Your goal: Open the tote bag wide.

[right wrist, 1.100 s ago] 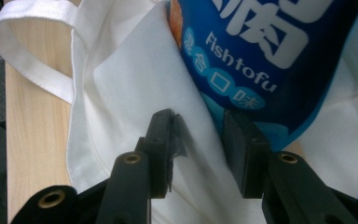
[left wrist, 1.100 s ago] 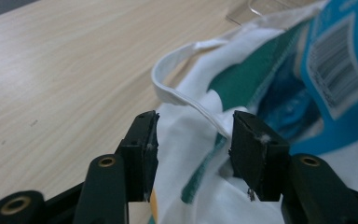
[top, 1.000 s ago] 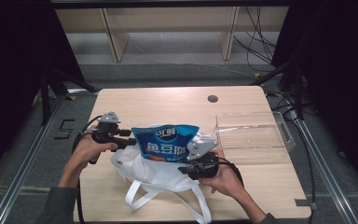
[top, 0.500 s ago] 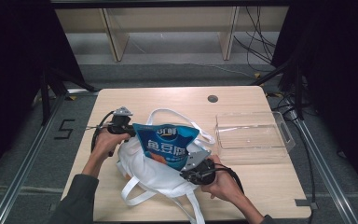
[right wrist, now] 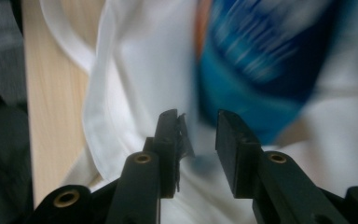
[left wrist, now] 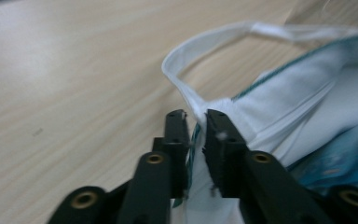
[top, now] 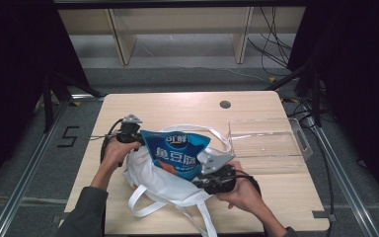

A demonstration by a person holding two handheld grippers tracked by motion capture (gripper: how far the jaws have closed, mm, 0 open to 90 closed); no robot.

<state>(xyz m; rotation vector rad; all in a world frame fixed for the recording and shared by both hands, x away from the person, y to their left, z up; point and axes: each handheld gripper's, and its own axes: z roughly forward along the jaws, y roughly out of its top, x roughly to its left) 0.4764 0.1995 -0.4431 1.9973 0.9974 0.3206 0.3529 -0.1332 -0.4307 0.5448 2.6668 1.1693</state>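
Note:
A white cloth tote bag [top: 148, 174] lies in the middle of the table with a blue snack bag [top: 175, 150] standing out of its mouth. My left gripper [top: 137, 139] is at the bag's left rim. In the left gripper view its jaws [left wrist: 196, 116] have just been opening and stand slightly apart, with the green-edged rim [left wrist: 270, 93] between them below a handle loop [left wrist: 205, 42]. My right gripper [top: 200, 182] is at the bag's right side. Its jaws [right wrist: 198, 119] have also just been opening and show a clear gap in front of the white cloth [right wrist: 135, 70] and the blurred blue packet [right wrist: 261, 56].
A clear plastic tray [top: 266, 144] stands on the wooden table [top: 177, 106] to the right of the bag. The bag's long handles [top: 143, 205] trail toward the near edge. A round hole [top: 225, 104] is at the far side. Shelving stands beyond the table.
My left gripper moved right, up to the bag's rim. The bag's mouth spread wider and a handle loop now arcs behind the blue packet. Both jaw pairs closed, then parted again.

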